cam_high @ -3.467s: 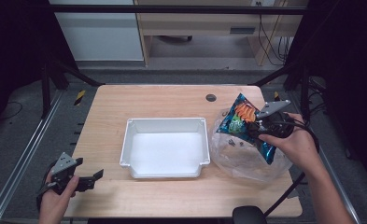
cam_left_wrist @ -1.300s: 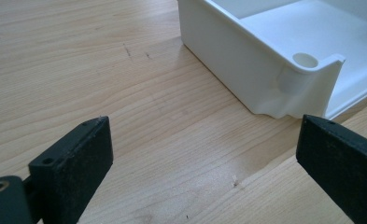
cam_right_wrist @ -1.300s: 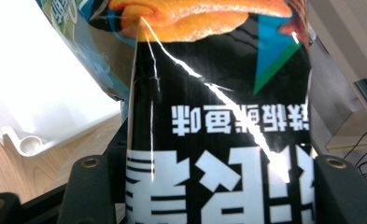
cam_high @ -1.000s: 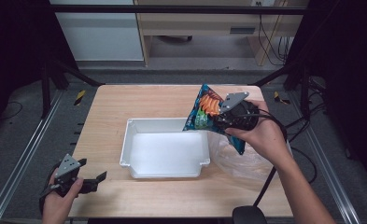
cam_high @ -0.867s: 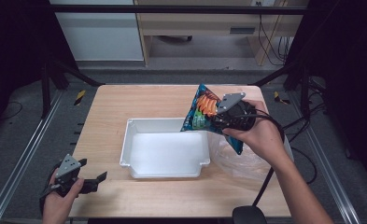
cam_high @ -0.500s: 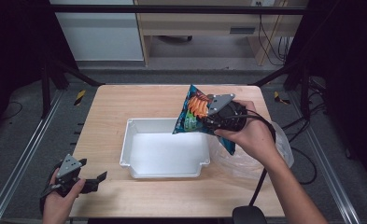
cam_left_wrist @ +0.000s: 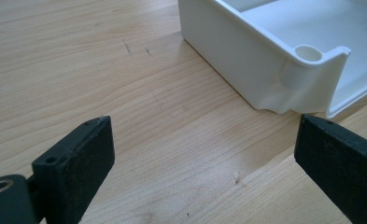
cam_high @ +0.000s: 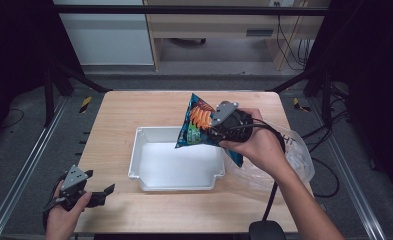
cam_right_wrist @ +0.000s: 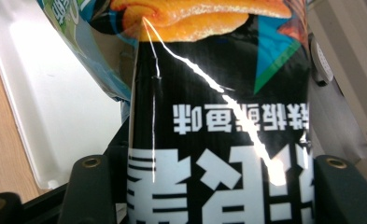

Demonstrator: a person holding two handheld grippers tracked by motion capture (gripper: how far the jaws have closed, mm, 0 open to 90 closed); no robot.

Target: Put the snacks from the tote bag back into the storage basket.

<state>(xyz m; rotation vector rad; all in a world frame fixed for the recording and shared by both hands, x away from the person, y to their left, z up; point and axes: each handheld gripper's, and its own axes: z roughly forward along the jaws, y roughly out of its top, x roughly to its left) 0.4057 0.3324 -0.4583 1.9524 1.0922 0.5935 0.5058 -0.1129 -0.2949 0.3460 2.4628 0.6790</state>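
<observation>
The right gripper (cam_high: 215,131), a black two-jaw tool with a grey three-cornered plate on top, is clenched on a glossy foil snack bag (cam_high: 200,125). The bag is blue and black, with a picture of orange snacks and white printed characters. In the right gripper view the bag (cam_right_wrist: 218,116) stands between the two black jaws, which press on its sides, and its shiny film is wrinkled, with one bright crease of reflected light across the dark part. The bag is flat and long. In the high view its long axis is tilted: the upper end points to the far side of the table, and the lower end hangs toward the person. It is held in the air above the far right corner of the white rectangular plastic tray (cam_high: 144,137), not touching it.

The tray has smooth, matte walls, rounded corners and a flat rim with a small round socket at the corner (cam_left_wrist: 309,52). It rests on the light wooden table (cam_high: 124,115), whose surface shows fine grain lines. Just beside the tray, at its right, lies a crumpled bag of clear thin plastic (cam_high: 296,160).

The left gripper (cam_high: 95,194) is near the front left corner of the table. Its jaws are released and stand wide apart over bare wood, with nothing between them.
</observation>
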